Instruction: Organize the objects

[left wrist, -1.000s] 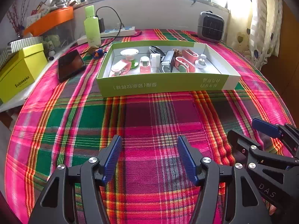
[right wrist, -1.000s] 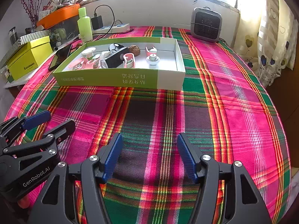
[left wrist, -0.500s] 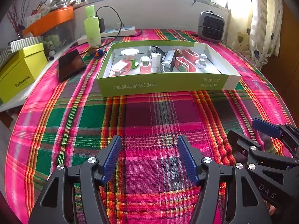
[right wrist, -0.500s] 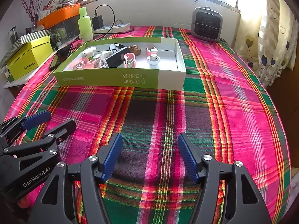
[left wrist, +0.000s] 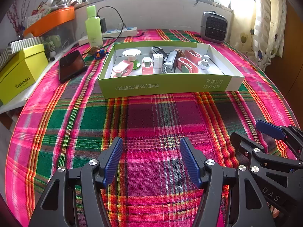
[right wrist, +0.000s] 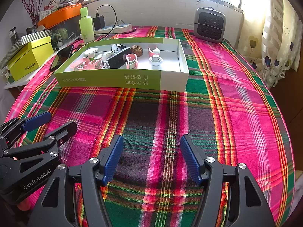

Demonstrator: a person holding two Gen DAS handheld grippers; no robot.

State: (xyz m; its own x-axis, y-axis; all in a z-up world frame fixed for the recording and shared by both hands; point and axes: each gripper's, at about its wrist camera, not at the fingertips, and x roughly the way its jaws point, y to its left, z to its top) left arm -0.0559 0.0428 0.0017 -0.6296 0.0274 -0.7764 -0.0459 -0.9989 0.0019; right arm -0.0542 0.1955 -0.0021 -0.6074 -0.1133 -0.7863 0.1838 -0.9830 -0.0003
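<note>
Left wrist view, left claw [left wrist: 151,159]: I see my blue ribbed pads spread wide, nothing between them, only the plaid cloth below.
Left wrist view, right claw [left wrist: 261,132]: it shows at the right edge, jaws apart and empty.
Left wrist view, box [left wrist: 166,88]: shallow green and white cardboard tray with printed characters on its near wall, resting on the desk [left wrist: 155,117] well beyond my claws.
Left wrist view, contents: a white suction-cup disc [left wrist: 131,53], a pink clip [left wrist: 122,68], a small pink toy car [left wrist: 147,66], a white block [left wrist: 157,61], a black and silver gadget [left wrist: 169,65], two pink oval cases [left wrist: 187,65], a white knob [left wrist: 204,63], all crowded in the box's left and middle part.
Left wrist view, outside the box: a black phone [left wrist: 71,65] lies flat to the box's left; a walnut with a small blue and orange trinket [left wrist: 100,53] sits just behind that corner.
Left wrist view, background: green bottle [left wrist: 93,27], power strip [left wrist: 121,31], grey heater [left wrist: 214,27], yellow box [left wrist: 20,73].
Right wrist view, right claw [right wrist: 151,157]: pads spread wide, empty, over the cloth.
Right wrist view, left claw [right wrist: 51,122]: at the left edge, fingers apart, holding nothing.
Right wrist view, box [right wrist: 121,80]: seen from its right end; only here I see its right end bare, and a walnut [right wrist: 136,50] inside behind the gadget.
Right wrist view, hidden: the phone shows only as a thin edge, and I cannot make out the trinket.
</note>
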